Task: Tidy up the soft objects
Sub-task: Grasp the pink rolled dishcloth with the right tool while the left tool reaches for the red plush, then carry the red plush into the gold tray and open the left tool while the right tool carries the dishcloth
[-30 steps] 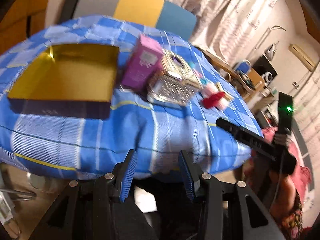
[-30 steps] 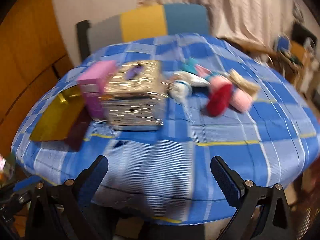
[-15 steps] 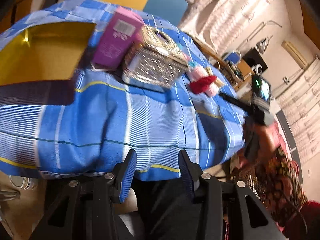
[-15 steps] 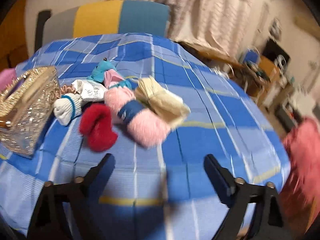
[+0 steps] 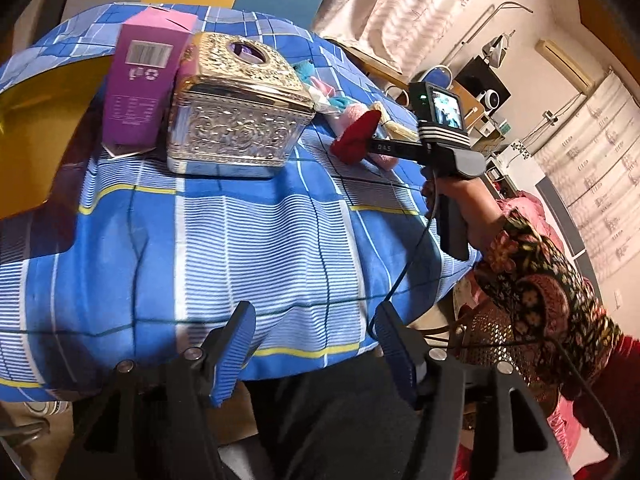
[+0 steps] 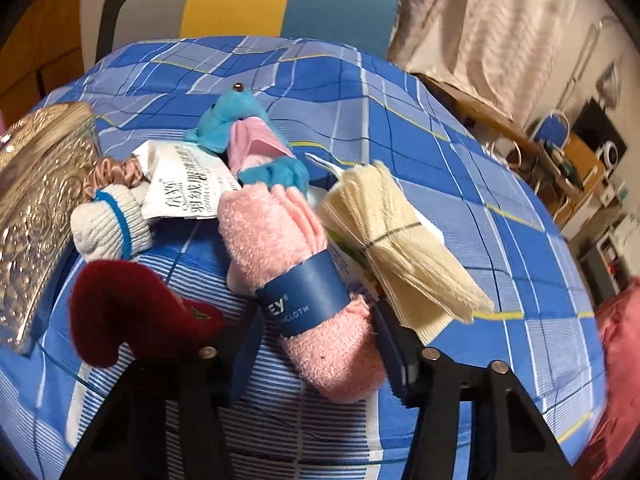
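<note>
A pile of soft things lies on the blue checked tablecloth (image 6: 460, 184). A fluffy pink cloth roll with a blue paper band (image 6: 288, 264) lies between the two fingers of my right gripper (image 6: 320, 344), which is open around its near end. Beside it are a red plush piece (image 6: 128, 304), a cream folded cloth bundle (image 6: 400, 240), a white sock with blue stripe (image 6: 108, 224), a blue and pink plush toy (image 6: 248, 136) and a pink scrunchie (image 6: 110, 172). My left gripper (image 5: 316, 344) is open and empty at the table's near edge. The right gripper's handle (image 5: 436, 136) shows in the left wrist view.
An ornate silver and gold tissue box (image 5: 236, 116) stands mid-table, a purple carton (image 5: 140, 92) beside it, and a gold open tin tray (image 5: 36, 128) at the left. A grey, yellow and blue chair back (image 6: 256, 4) is behind the table.
My right gripper has moved forward over the table to the soft pile, and the pink cloth roll is now between its fingers. My left gripper has swung right along the table edge.
</note>
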### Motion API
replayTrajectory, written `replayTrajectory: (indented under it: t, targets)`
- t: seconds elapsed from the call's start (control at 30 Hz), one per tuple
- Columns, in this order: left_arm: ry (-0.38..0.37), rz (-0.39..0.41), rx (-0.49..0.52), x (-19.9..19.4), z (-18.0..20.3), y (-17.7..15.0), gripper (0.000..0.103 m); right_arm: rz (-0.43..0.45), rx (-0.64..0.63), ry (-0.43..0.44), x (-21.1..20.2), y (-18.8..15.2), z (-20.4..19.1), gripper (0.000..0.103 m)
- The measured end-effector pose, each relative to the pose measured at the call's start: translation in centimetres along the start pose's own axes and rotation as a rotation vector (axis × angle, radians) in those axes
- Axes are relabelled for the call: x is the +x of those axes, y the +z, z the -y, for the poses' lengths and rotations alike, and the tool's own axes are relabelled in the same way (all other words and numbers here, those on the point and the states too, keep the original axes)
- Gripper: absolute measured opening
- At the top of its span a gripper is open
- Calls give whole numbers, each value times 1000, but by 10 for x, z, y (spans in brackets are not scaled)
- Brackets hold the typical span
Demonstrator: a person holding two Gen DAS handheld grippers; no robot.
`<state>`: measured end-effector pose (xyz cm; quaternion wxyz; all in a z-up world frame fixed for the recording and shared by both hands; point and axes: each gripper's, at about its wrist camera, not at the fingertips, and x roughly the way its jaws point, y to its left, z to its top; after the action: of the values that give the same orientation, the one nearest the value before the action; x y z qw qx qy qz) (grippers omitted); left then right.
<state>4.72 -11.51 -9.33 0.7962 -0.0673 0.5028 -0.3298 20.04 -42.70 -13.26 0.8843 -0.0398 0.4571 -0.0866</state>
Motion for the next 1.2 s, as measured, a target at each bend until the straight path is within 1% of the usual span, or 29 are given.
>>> replayTrajectory:
  t: [0.07,0.1,0.17,0.23,0.27,0.3,0.37,0.4,0.43,0.47,0.5,0.57,0.63,0.67,0.73,0.8,0.83,0.87,0.9,0.93,1.07,1.13,1.2]
  targets:
    - [22,0,3,6,4,4,63,-1,34,32,-6,-4,7,42]
    - [25,1,12,9,7,6,63,-5,61,51,-10,-5,11,40]
    - [24,8,35,13,15,11,63,-28,168,133,-19,-12,29,32]
    - [33,13,64,19,23,16,63,-51,261,213,-25,-18,44,30]
    - [35,17,84,23,30,20,63,-74,326,272,-29,-25,55,30]
    - [37,20,100,26,34,23,63,-93,362,307,-30,-31,62,29]
    - [54,28,136,33,45,30,63,-115,386,338,-33,-40,70,29]
    - [57,33,148,37,49,33,63,-119,375,360,-35,-46,72,29]
    - [63,39,163,43,54,38,63,-119,365,369,-36,-48,73,30]
    - [73,40,172,47,57,42,63,-114,351,372,-38,-50,73,35]
    - [84,37,185,54,61,47,63,-101,333,365,-40,-51,72,38]
    - [105,38,206,64,69,56,63,-62,286,340,-44,-49,65,52]
    - [124,40,217,74,73,66,63,-47,251,321,-42,-45,59,55]
    - [126,43,220,78,75,70,63,-49,229,302,-38,-42,53,55]
    - [144,42,219,87,78,79,63,-63,215,319,-27,-32,52,55]
    - [146,42,209,95,80,87,63,-87,190,311,-14,-26,45,55]
    - [148,41,206,99,81,91,63,-106,171,294,-7,-24,42,52]
    - [153,43,207,102,82,94,63,-118,161,282,-4,-23,40,40]
    - [159,47,214,105,84,98,63,-128,156,269,-2,-23,41,40]
    - [165,50,221,109,86,102,63,-122,166,279,-4,-23,44,37]
    - [174,80,240,123,93,119,63,-126,294,339,-24,-39,68,37]
    - [176,91,243,135,96,130,63,-130,350,370,-38,-54,75,37]
    - [180,91,242,148,99,140,63,-134,371,381,-46,-68,75,37]
